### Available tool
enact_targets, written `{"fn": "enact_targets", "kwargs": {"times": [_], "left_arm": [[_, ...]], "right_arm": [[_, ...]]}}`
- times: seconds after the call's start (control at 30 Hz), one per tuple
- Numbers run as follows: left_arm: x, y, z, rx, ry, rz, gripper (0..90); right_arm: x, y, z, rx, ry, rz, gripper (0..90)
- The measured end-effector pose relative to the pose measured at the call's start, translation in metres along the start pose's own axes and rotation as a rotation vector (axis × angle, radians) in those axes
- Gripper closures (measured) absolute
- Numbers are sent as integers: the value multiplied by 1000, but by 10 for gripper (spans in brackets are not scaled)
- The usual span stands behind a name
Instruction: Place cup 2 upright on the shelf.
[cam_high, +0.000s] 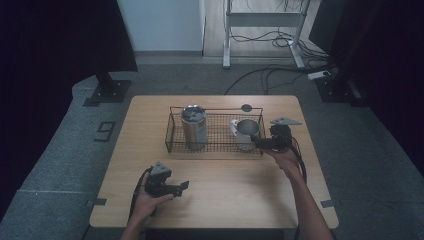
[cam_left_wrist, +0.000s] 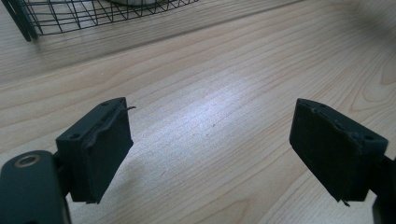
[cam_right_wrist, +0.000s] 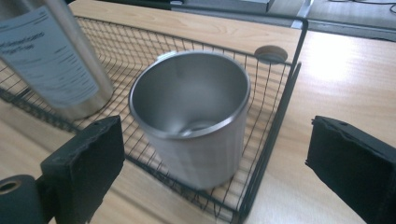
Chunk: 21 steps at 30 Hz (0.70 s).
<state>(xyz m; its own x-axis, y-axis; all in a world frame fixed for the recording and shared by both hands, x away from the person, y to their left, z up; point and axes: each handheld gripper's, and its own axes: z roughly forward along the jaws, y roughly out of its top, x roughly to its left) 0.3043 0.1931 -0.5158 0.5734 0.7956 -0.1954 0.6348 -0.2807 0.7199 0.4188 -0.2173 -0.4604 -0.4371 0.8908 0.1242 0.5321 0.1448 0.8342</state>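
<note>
Wooden table (cam_high: 215, 200), grey floor around.

High view: wire basket (cam_high: 172, 131) at table centre; steel cup (cam_high: 245, 131) upright in its right end, mouth up, long axis vertical. Right gripper (cam_high: 260, 142) just beside it, far nearer than left gripper (cam_high: 182, 187).

Left gripper view: jaws apart, empty, over bare wood.

Right gripper view: jaws wide, empty; cup (cam_right_wrist: 194, 121) straight ahead between them, untouched; tall can (cam_right_wrist: 51, 56) beyond.

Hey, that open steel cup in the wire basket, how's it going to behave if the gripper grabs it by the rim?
The steel cup looks thin-walled and empty, so probably light and stiff. Its smooth brushed wall may slip between flat pads. It stands on the wire basket mesh, so a sideways nudge might rock or tip it.
</note>
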Motion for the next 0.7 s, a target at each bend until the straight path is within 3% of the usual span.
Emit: {"fn": "enact_targets", "kwargs": {"times": [0.27,0.7], "left_arm": [[1,-1,1,2,3,-1,131],[1,-1,1,4,9,-1,131]], "right_arm": [[-1,-23,-19,-15,10,-6,60],[-4,-80,-53,-46,37,23,115]]}}
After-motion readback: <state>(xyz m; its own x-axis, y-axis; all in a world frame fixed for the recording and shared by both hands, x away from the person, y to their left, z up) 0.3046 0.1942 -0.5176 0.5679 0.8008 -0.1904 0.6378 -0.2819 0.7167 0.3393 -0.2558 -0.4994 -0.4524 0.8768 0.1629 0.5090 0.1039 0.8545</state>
